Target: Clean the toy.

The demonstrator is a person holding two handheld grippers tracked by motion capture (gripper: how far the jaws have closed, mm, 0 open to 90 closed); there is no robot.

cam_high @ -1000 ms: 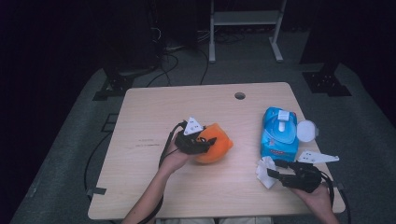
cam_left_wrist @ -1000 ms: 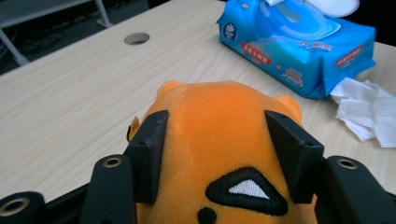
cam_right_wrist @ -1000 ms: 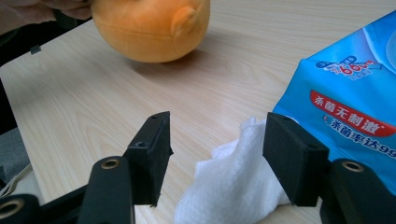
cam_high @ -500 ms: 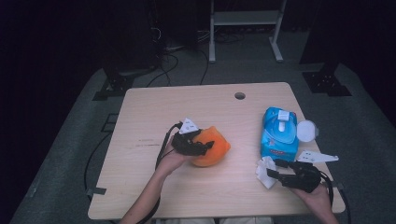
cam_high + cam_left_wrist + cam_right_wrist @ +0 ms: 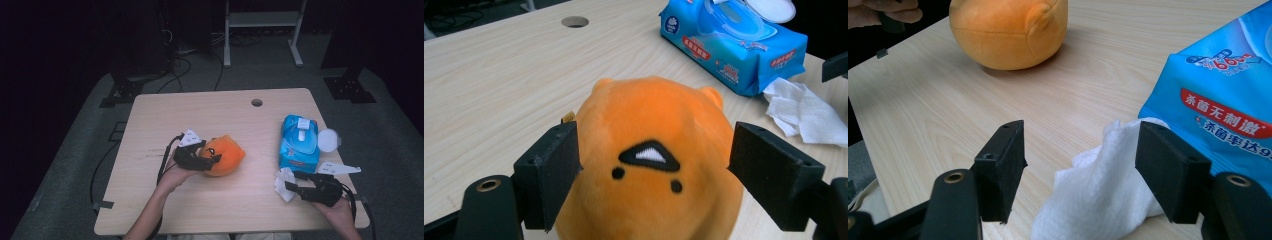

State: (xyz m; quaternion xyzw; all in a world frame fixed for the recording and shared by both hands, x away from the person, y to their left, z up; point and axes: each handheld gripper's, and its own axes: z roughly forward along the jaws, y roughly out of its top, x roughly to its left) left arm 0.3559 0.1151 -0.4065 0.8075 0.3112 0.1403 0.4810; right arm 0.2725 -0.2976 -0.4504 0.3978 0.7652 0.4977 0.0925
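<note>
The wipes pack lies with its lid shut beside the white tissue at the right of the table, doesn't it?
Not quite: the lid of the wipes pack is flipped open, as the high view and the left gripper view show. The rest holds: the pack lies beside the white tissue at the right of the table.

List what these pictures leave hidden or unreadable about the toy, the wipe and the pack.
- Orange toy: underside cut off by the left gripper view's bottom edge; whether the left gripper presses it is unclear.
- White wipe: lower part cut off by the right gripper view's edge, inside the open right gripper.
- Blue pack: print too small in the high view.
</note>
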